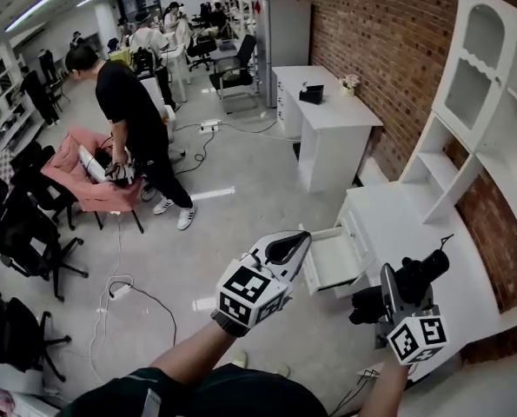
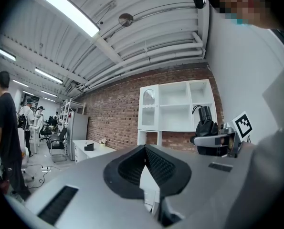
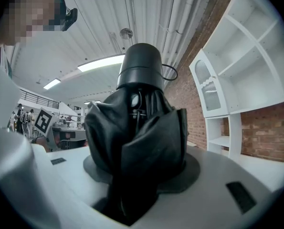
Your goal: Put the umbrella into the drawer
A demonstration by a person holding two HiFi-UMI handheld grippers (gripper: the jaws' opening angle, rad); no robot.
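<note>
A black folded umbrella (image 1: 417, 276) is clamped in my right gripper (image 1: 388, 292), which is shut on it and held level at the lower right of the head view. In the right gripper view the umbrella (image 3: 138, 123) fills the space between the jaws, its round cap end pointing away. The white drawer (image 1: 331, 261) stands pulled open from a low white cabinet (image 1: 395, 218), just left of the umbrella. My left gripper (image 1: 290, 248) hovers beside the drawer's front, shut with nothing in it. From the left gripper view the umbrella (image 2: 205, 126) shows at the right.
A tall white shelf unit (image 1: 480, 85) stands on the cabinet against the brick wall. A white desk (image 1: 328, 111) is further back. A person in black (image 1: 132, 120) bends over a pink chair (image 1: 84, 176). Black office chairs (image 1: 23, 224) and floor cables (image 1: 123, 289) lie to the left.
</note>
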